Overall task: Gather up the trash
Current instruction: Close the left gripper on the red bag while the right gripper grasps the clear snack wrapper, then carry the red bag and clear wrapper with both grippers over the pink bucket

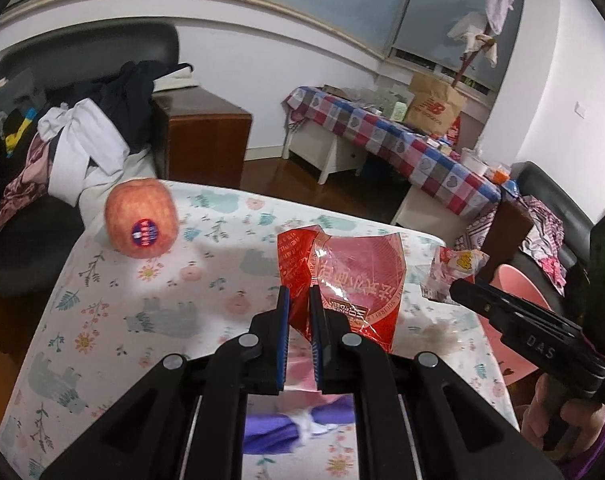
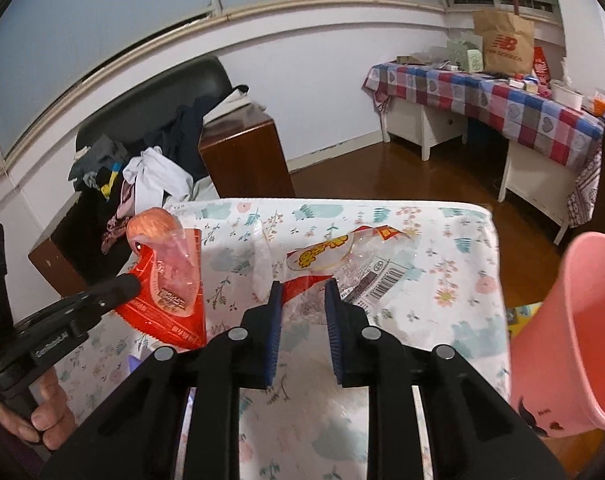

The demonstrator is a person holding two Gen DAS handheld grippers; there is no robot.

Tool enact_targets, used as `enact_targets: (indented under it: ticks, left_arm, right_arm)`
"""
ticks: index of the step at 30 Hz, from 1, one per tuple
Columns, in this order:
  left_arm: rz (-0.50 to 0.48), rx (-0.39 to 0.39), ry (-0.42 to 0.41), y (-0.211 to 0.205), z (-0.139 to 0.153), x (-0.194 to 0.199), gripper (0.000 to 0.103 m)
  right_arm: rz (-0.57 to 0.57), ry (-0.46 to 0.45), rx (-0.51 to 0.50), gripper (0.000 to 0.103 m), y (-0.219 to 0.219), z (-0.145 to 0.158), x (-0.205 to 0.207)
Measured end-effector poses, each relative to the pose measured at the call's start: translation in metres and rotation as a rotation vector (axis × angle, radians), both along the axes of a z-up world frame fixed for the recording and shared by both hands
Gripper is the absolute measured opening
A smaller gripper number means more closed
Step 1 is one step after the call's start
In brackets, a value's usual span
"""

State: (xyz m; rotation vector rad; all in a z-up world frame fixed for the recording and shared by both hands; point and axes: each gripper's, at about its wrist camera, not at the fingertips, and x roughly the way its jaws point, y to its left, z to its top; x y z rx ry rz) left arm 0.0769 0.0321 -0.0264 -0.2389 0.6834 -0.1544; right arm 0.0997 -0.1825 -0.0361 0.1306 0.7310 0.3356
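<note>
My left tongs [image 1: 300,300] pinched the red wrapper [image 1: 342,280] above the worktop [image 1: 162,300]; my right tongs [image 2: 302,296] straddled, spread, a clear wrapper [image 2: 354,264] near the far edge. Pink bin [image 2: 574,332] stood beside the worktop's right edge.

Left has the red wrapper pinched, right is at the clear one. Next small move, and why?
Probably close the right gripper on the clear wrapper. Its jaws are open with the wrapper's near edge between them, still lying on the table. The left gripper already pinches the red wrapper, and the pink bin stands just right of the table.
</note>
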Motion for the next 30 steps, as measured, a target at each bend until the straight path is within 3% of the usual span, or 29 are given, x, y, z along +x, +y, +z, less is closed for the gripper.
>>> enact_targets:
  ticks: [16, 30]
  left_arm:
    - [-0.15, 0.034, -0.056, -0.086, 0.03, -0.007, 0.009]
    - [-0.316, 0.085, -0.106, -0.193, 0.05, -0.012, 0.009]
  right_arm:
    - [-0.155, -0.051, 0.079, 0.021, -0.092, 0.018, -0.04]
    - [-0.316, -0.083, 0.112, 0.021, -0.178, 0.012, -0.076]
